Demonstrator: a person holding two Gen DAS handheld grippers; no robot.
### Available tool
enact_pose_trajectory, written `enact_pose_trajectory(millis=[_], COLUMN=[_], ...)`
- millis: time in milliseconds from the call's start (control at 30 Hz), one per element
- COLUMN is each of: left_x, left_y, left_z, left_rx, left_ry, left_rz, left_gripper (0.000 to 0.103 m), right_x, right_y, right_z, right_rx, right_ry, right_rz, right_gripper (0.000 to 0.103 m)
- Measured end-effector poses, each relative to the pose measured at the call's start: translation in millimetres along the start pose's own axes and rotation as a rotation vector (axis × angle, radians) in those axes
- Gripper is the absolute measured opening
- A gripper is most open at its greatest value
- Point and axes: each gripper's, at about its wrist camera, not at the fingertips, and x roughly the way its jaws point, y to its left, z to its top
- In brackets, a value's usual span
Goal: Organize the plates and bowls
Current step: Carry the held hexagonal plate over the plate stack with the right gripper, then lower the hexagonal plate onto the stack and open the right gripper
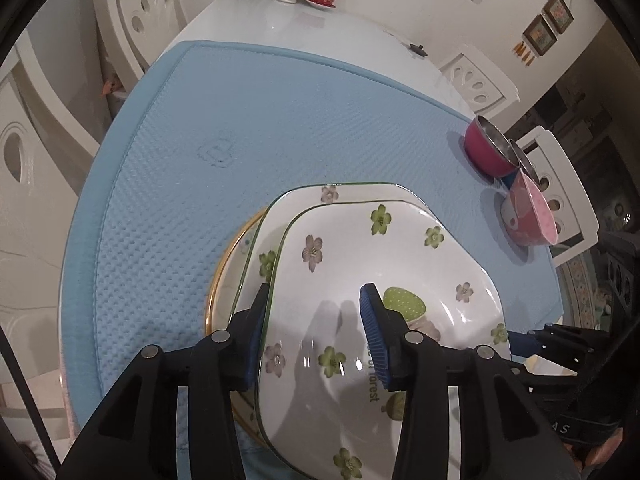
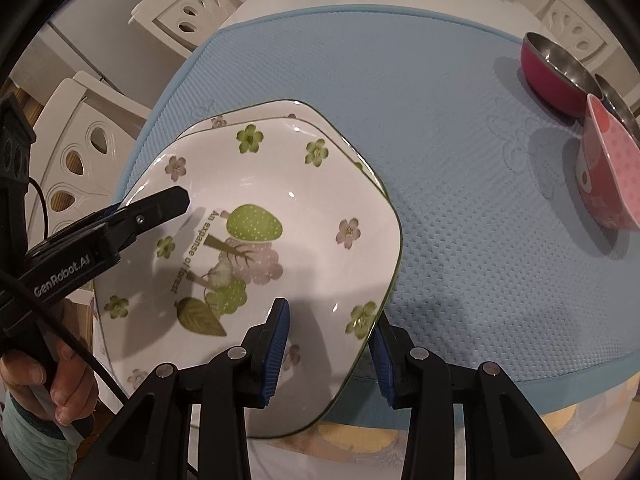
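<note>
The top plate (image 2: 280,200) is white and squarish with rounded corners, thinly rimmed in green, scattered with green and mauve blossoms, and printed in the middle with dotted trees, a leaf and the words "An expanse of forest". It lies on a second plate (image 1: 320,196) of the same pattern, whose rim shows along the far and left edges. Beneath these a gold-rimmed plate (image 1: 224,276) peeks out at the left. That makes three plates in one stack, resting on the blue textured mat (image 1: 280,112) that covers the near end of the white bench (image 1: 280,20).

The left hand-held gripper (image 1: 316,320) straddles the left edge of the top plate, one blue pad (image 1: 374,336) over the plate's inside, the other finger outside the rim. Its jaws stand partly open, and the inner pad seems to stand clear of the surface. The right hand-held gripper (image 2: 330,344) straddles the plate's near right corner, one pad (image 2: 278,344) above the rim, the other below it; whether they pinch the plate I cannot tell.

At the mat's right edge stand three bowls close together: a magenta bowl (image 1: 486,148) with a steel lining, a pink dotted bowl (image 1: 530,212), and between them a bowl (image 1: 524,162) mostly hidden.
</note>
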Motion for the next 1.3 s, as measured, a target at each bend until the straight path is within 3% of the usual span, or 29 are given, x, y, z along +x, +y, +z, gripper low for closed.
enact_pose_trajectory(millis=[733,900,1033,1300], left_x=[-3.2,1.8,0.9,-2.2], left_y=[-3.4,-10.7,-11.4,-7.7], left_z=[14.0,18.0,16.2,19.2], left_rx=[0.03,0.09,0.119,0.114], left_ry=[0.036,0.114,0.133,0.21], left_rz=[0.045,0.077,0.091,0.08], left_gripper=[0.042,0.042,0.042,0.042], right_x=[-4.4,-4.9,-3.2,-4.1], right_y=[1.2,-1.5,-2.0,-1.7], right_z=[2.7,1.1,2.3,2.2], right_rx=[-0.028,-0.02,-0.009,-0.002], right_ry=[0.027,0.033,0.041,0.041], right_rz=[0.008,0.011,0.013,0.011], right_gripper=[0.038,0.038,0.038,0.038])
